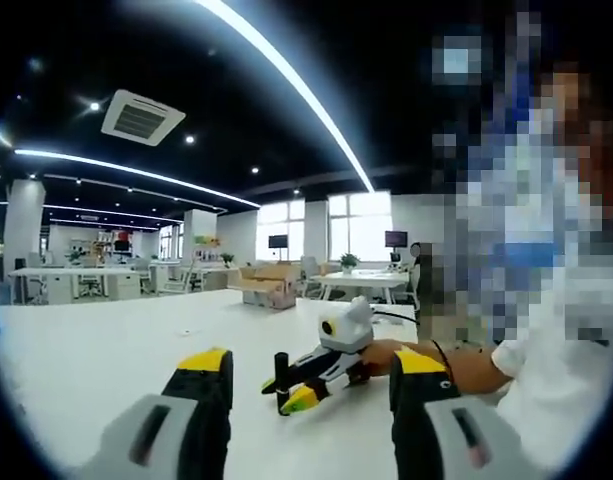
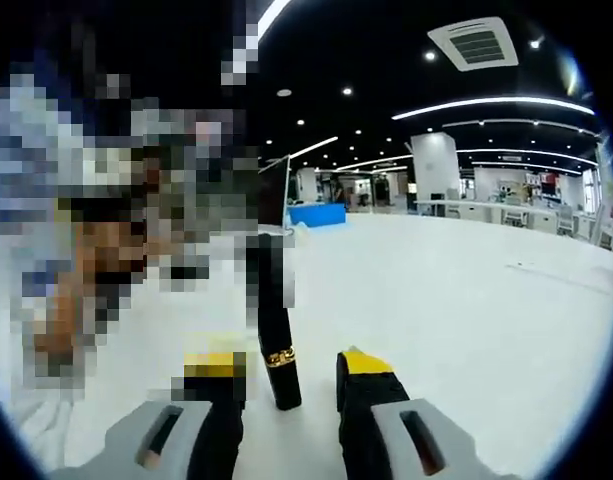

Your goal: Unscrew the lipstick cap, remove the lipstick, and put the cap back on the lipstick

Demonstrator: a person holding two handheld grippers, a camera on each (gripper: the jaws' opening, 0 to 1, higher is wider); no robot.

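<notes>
Now the right tongs [image 2: 286,375] stand open around an upright black lipstick [image 2: 274,320] on the white table [image 2: 466,320], ready to grip; the left tongs [image 1: 311,375] hang open, empty.

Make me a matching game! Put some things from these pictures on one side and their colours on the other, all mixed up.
Things:
1. lipstick
2. table
3. tips of the left gripper
4. cardboard box

Colours:
A. white
B. brown
C. black with a gold band
D. yellow

Pairs: 1-C, 2-A, 3-D, 4-B
</notes>
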